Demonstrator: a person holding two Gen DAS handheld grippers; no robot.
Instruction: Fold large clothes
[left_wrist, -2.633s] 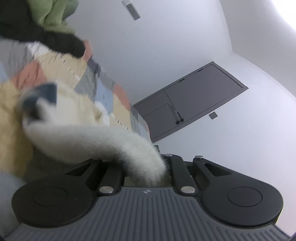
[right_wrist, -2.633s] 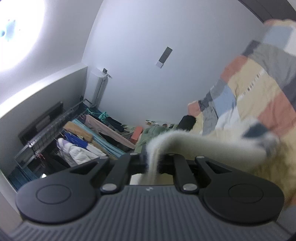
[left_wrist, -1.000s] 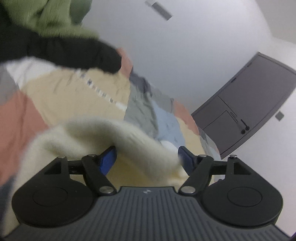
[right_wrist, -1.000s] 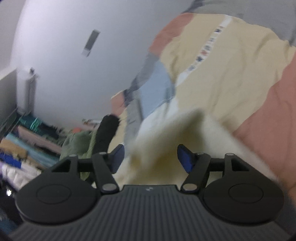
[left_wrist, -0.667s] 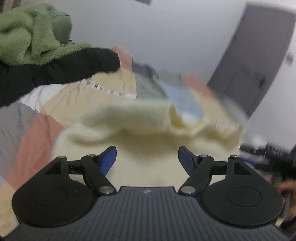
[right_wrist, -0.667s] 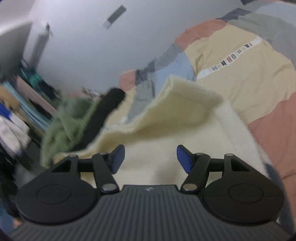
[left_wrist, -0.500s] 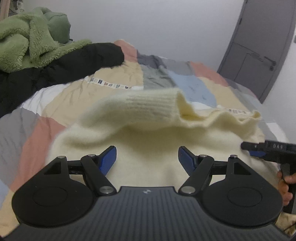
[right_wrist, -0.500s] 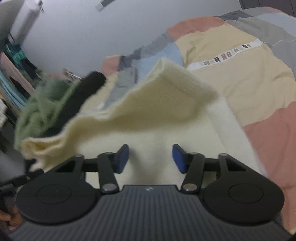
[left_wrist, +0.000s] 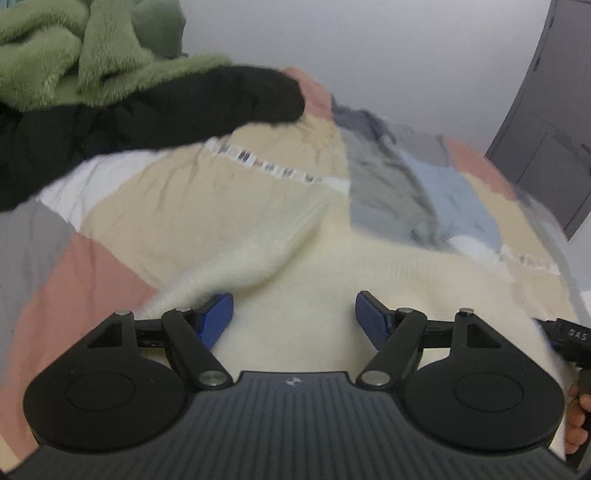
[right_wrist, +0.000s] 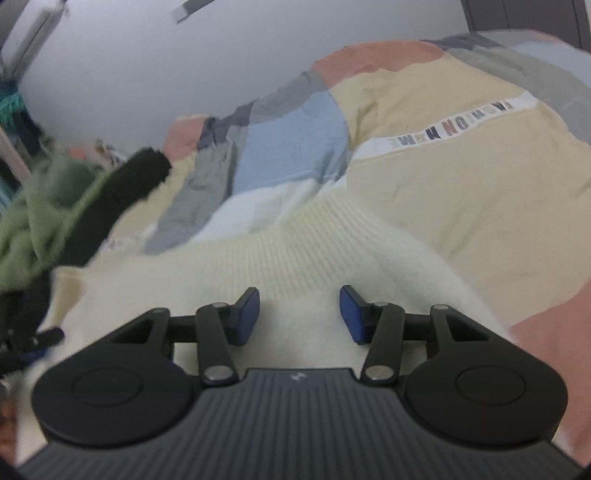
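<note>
While the fluffy cream knitted sweater (left_wrist: 332, 273) lies spread on the patchwork quilt (left_wrist: 166, 206) | left gripper (left_wrist: 294, 314): jaws spread, empty, above sweater | right gripper (right_wrist: 299, 312): jaws spread, empty, over its ribbed hem | black garment (left_wrist: 155, 110), green fleece (left_wrist: 74, 48) beyond sweater.

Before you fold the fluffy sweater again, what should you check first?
1. Left tool open and empty: ok.
2. Right tool open and empty: ok.
3. Sweater lying on the bed: ok.
4. Sweater flat, no bumps: not ok, a fold is raised by the left tool.
5. Black garment and green fleece apart from sweater: ok.
6. Sleeves tucked: cannot tell.
</note>
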